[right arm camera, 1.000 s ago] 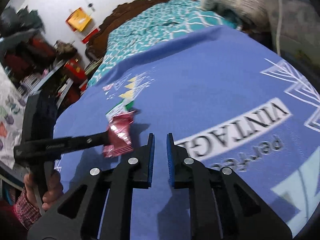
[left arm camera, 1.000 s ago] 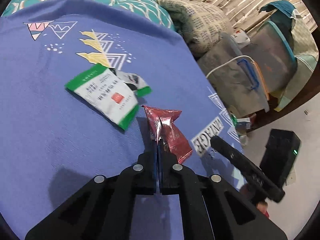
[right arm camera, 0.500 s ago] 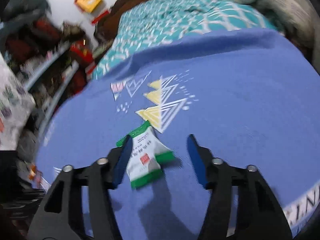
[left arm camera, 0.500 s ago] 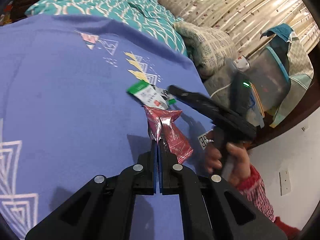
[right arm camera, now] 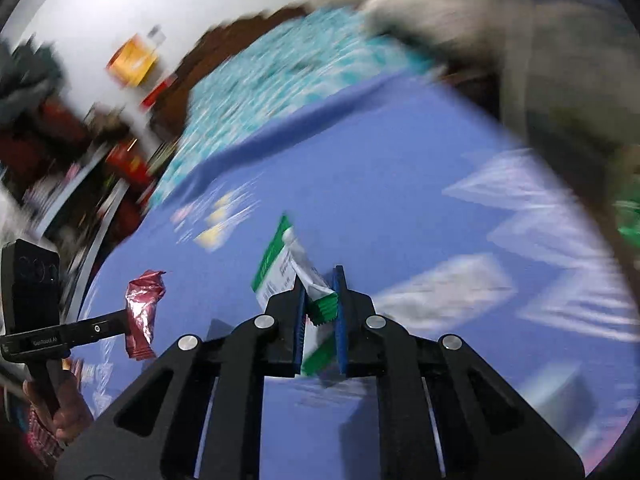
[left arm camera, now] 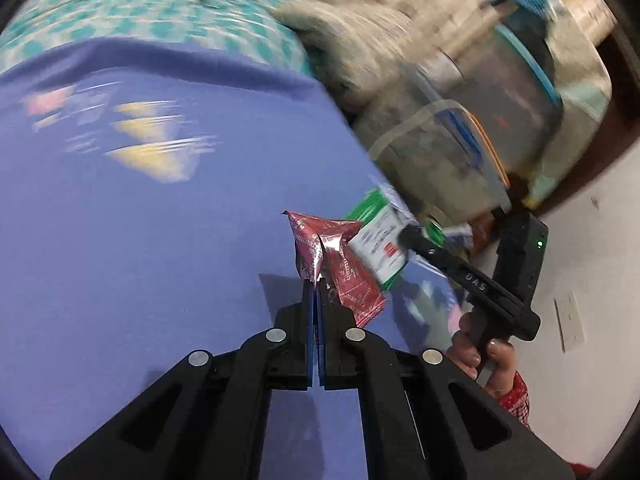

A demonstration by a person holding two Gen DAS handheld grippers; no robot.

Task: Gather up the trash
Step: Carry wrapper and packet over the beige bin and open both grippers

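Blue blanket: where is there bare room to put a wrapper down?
The blue blanket is bare left of the red wrapper, from the yellow triangle print toward the camera. The right edge is crowded: green-and-white wrapper, right tool, storage bags.

- The left wrist camera sits close behind its jaws, angled down across the blue bedspread (left arm camera: 140, 240) toward the storage bags (left arm camera: 460, 152).
- The right wrist camera looks down along its own jaws toward the headboard (right arm camera: 224, 52).
- Both share the bedspread and see the other hand's gripper.
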